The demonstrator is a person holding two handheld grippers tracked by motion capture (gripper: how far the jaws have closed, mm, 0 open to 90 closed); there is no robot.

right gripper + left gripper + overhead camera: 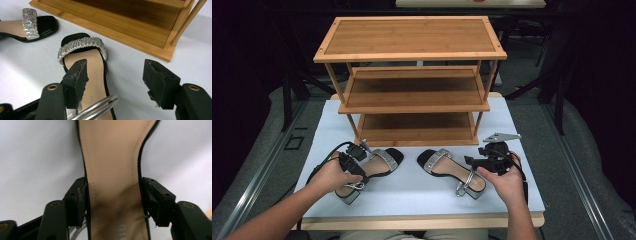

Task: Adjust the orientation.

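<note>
Two black sandals with silver sparkly toe straps lie on the white table, toes toward the rack. My left gripper (pixel 359 172) is down on the left sandal (pixel 382 162). In the left gripper view that gripper (pixel 115 187) has its pads against both edges of the tan insole (pixel 112 157) at the narrow waist, shut on it. My right gripper (pixel 471 162) hovers by the right sandal (pixel 447 167). In the right gripper view this gripper (pixel 116 67) is open: one jaw is over the right sandal (pixel 82 45), the other over bare table. A silver ankle strap (pixel 97 107) loops below.
A three-shelf bamboo shoe rack (pixel 412 37) stands at the back of the white table (pixel 412 200), its bottom shelf (pixel 125 27) just beyond the sandals' toes. The left sandal (pixel 30 22) also shows in the right gripper view. Dark floor surrounds the table.
</note>
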